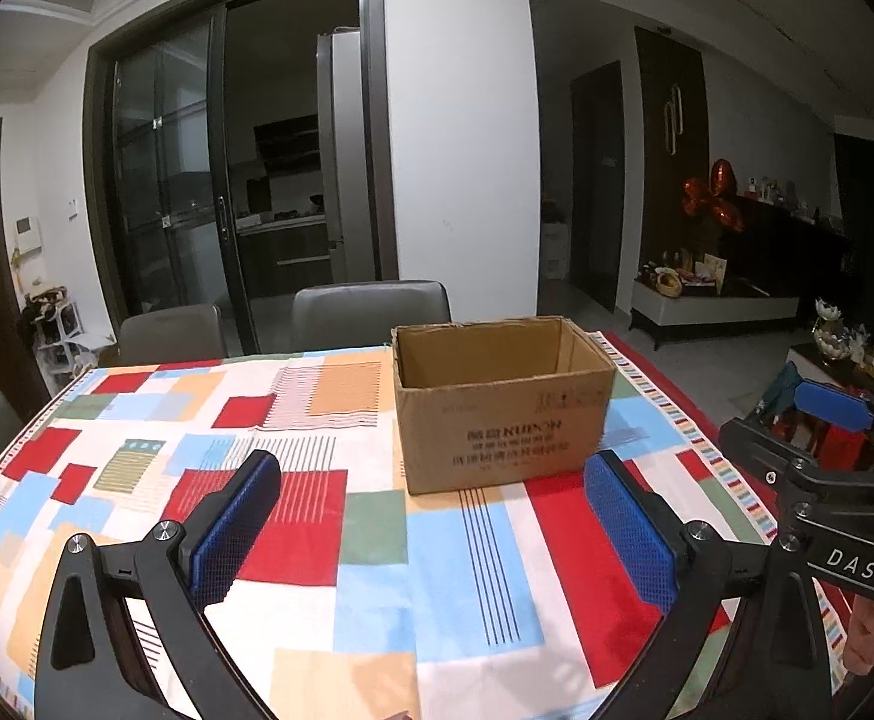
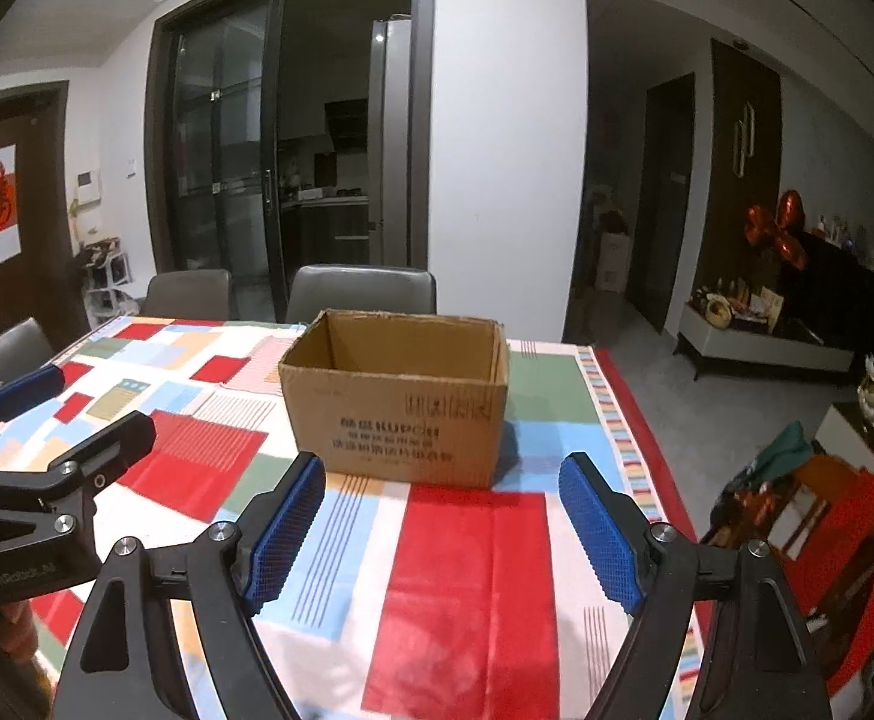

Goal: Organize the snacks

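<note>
An open brown cardboard box point(image 1: 499, 405) stands on the table with the colourful patchwork cloth point(image 1: 317, 480); it also shows in the right wrist view point(image 2: 398, 405). What shows of its inside is bare; the bottom is hidden. No snacks are in view. My left gripper point(image 1: 437, 525) is open and empty, above the cloth short of the box. My right gripper point(image 2: 442, 525) is open and empty, also short of the box. The right gripper shows at the right edge of the left wrist view point(image 1: 796, 426), the left gripper at the left edge of the right wrist view point(image 2: 74, 417).
Grey chairs point(image 1: 371, 312) stand at the table's far side, another at the left point(image 2: 11, 348). The table's right edge point(image 2: 634, 420) drops to the floor. A cluttered red-draped stand point(image 2: 826, 516) sits to the right. A low cabinet point(image 1: 715, 306) is at the back right.
</note>
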Available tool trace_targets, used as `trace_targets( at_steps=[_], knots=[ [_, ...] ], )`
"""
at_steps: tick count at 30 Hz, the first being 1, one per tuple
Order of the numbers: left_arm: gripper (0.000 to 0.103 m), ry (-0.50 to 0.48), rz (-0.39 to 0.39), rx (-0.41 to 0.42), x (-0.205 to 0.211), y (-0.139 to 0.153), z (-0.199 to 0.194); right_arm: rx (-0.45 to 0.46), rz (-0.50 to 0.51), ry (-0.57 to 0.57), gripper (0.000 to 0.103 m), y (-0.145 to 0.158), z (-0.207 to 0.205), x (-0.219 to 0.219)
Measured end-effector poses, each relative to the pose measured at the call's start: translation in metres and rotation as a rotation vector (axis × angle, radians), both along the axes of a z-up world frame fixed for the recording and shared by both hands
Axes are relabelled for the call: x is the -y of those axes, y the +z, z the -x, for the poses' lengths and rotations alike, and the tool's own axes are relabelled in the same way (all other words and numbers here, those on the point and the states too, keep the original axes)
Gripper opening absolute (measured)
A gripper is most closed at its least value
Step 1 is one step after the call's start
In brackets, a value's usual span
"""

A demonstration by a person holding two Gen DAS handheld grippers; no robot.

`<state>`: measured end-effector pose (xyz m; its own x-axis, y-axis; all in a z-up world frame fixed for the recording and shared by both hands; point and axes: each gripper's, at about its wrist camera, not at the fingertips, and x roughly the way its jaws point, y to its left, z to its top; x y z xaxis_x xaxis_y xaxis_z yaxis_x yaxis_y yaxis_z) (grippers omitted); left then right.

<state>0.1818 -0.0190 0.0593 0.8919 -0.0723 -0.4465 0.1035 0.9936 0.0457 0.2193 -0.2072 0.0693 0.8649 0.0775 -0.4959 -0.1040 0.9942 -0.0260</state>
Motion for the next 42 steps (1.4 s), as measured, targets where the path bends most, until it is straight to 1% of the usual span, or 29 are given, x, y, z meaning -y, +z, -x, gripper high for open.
trace_targets(
  at_steps=[6, 9, 15, 29, 42],
  knots=[
    [0.103, -0.005, 0.027, -0.028, 0.001, -0.010, 0.018, -0.017, -0.043, -0.005, 0.081, -0.007, 0.022, 0.009],
    [0.103, -0.002, 0.022, -0.023, 0.001, -0.013, 0.026, -0.008, -0.027, -0.020, 0.081, -0.011, 0.027, 0.011],
    [0.103, 0.000, 0.014, -0.004, 0.002, -0.015, 0.035, -0.017, -0.043, -0.027, 0.081, -0.015, 0.036, 0.015],
    [0.103, -0.014, 0.004, 0.004, 0.004, -0.017, 0.044, -0.020, -0.068, -0.031, 0.081, -0.016, 0.051, 0.019],
    [0.103, -0.022, 0.010, 0.020, 0.002, -0.015, 0.048, -0.024, -0.074, -0.032, 0.081, -0.016, 0.056, 0.018]
  ],
)
